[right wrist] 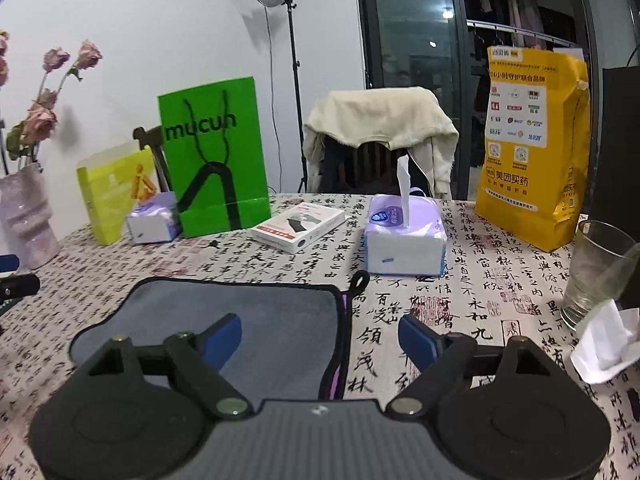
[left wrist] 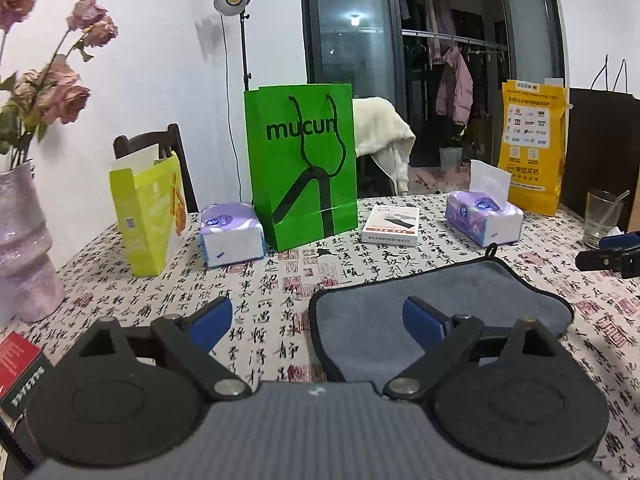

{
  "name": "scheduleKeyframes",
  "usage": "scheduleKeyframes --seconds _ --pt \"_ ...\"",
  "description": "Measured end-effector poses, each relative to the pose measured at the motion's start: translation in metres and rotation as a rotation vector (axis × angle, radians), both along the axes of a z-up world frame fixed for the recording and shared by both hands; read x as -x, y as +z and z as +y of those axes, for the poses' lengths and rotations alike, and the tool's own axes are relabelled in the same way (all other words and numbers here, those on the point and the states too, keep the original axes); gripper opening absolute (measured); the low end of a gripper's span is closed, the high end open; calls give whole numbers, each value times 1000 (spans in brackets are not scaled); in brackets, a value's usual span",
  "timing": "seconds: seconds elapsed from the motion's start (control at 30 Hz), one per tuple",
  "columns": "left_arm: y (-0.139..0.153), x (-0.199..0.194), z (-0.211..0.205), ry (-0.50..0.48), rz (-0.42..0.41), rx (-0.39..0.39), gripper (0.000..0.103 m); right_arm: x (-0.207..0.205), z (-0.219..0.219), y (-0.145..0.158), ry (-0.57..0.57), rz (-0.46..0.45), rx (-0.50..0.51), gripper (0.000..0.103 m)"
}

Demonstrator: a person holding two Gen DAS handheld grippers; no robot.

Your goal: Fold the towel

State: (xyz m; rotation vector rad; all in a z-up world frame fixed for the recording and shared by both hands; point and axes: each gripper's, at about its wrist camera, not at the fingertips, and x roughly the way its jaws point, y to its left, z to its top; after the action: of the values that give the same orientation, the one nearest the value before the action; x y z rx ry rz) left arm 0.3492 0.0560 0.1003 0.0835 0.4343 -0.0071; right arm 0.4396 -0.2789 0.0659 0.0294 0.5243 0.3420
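Note:
A grey towel point(left wrist: 440, 292) with a black hem lies folded on the calligraphy-print tablecloth; a purple layer shows at its right edge in the right wrist view point(right wrist: 256, 312). Its hanging loop point(right wrist: 360, 280) sticks out at the far right corner. My left gripper point(left wrist: 318, 320) is open over the towel's left edge, one blue pad on each side of the edge. My right gripper point(right wrist: 320, 334) is open over the towel's right edge. Both are empty. The right gripper's fingers also show at the right of the left wrist view point(left wrist: 608, 254).
A green paper bag point(left wrist: 302, 168), a yellow-green box point(left wrist: 148, 216), two tissue packs point(left wrist: 232, 236) point(right wrist: 404, 240), a small white box point(right wrist: 298, 226), a yellow bag point(right wrist: 532, 144) and a glass point(right wrist: 596, 272) stand behind the towel. A vase of flowers point(left wrist: 24, 240) stands at the left. Crumpled tissue point(right wrist: 608, 344) lies at the right.

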Motion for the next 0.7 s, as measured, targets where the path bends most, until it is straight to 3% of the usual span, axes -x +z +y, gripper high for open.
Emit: scheduleKeyframes --seconds 0.7 --pt "-16 92 -27 -48 -61 -14 95 122 4 -11 37 -117 46 89"
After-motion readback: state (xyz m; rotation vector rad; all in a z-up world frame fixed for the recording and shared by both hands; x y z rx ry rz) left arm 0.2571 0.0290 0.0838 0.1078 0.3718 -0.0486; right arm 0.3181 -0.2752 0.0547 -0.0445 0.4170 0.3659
